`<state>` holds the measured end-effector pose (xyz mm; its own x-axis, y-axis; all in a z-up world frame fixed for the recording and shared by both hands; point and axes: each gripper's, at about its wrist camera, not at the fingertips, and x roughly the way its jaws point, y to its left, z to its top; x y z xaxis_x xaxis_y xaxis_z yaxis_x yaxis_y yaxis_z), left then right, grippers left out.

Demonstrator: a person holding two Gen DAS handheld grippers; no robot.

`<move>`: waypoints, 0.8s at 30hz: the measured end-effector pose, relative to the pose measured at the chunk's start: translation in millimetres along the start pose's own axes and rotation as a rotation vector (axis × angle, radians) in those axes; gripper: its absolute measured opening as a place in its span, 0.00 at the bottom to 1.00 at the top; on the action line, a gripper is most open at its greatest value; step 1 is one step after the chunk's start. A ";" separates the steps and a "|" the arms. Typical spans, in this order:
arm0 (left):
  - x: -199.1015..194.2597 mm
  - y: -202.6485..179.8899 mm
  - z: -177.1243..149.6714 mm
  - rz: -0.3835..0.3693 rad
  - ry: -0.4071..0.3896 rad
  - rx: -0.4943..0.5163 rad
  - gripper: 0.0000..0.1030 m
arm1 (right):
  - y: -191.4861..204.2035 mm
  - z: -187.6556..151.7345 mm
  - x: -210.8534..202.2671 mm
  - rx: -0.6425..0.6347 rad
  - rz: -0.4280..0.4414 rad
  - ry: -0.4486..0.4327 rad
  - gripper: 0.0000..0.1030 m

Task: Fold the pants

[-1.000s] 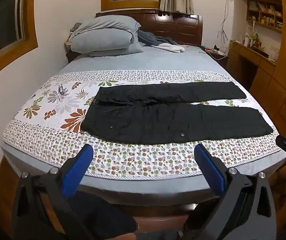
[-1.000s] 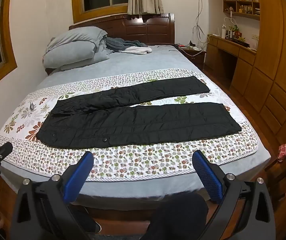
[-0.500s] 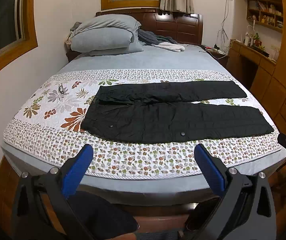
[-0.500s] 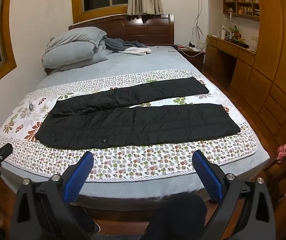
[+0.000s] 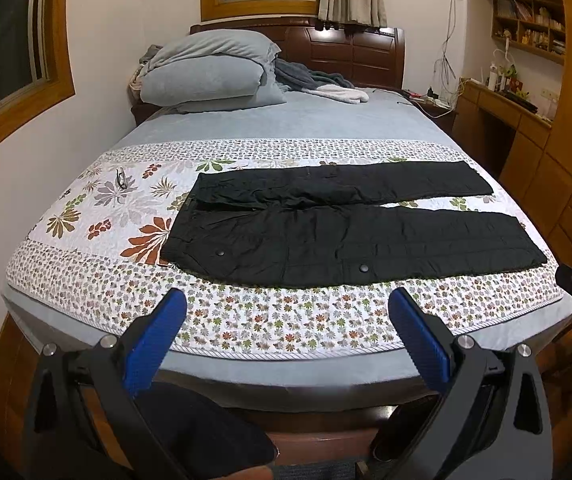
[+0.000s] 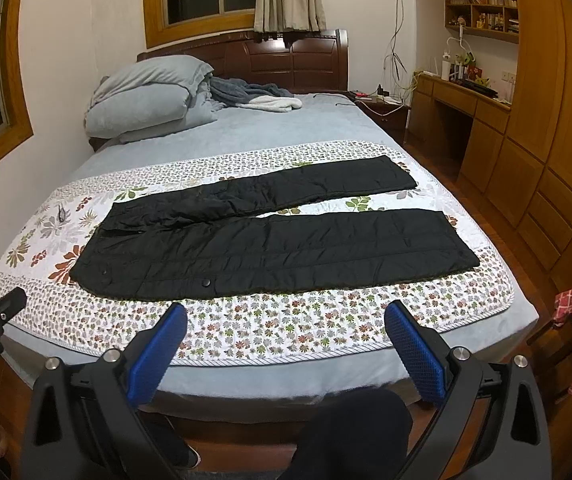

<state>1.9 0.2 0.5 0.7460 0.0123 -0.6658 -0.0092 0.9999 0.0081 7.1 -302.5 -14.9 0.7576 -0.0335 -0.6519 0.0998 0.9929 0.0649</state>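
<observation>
So we've got the black pants (image 5: 338,236) spread flat across the floral quilt (image 5: 246,320), waist toward the window-side wall, legs a bit splayed, probably laid out so a leg-over-leg fold is easy. Our left gripper (image 5: 286,336) and right gripper (image 6: 286,338) both hang wide open and empty, just short of the quilt's near edge, touching nothing.

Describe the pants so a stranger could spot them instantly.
Find the bed with the floral quilt across its foot end. On that quilt lie the black pants, flat, legs spread apart: the only dark garment on the pale flowered fabric.
</observation>
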 end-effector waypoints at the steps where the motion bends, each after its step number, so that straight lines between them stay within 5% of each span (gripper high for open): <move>1: -0.3 0.3 0.3 0.000 0.000 0.000 0.98 | 0.1 0.3 -0.1 -0.001 0.001 -0.001 0.97; 24: -1.8 3.6 0.2 0.009 -0.006 -0.011 0.98 | 4.8 3.7 -6.0 -0.018 0.002 -0.004 0.97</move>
<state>0.6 3.8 1.9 0.7500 0.0210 -0.6611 -0.0233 0.9997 0.0054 5.4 -298.0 -8.0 0.7600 -0.0322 -0.6491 0.0870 0.9948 0.0525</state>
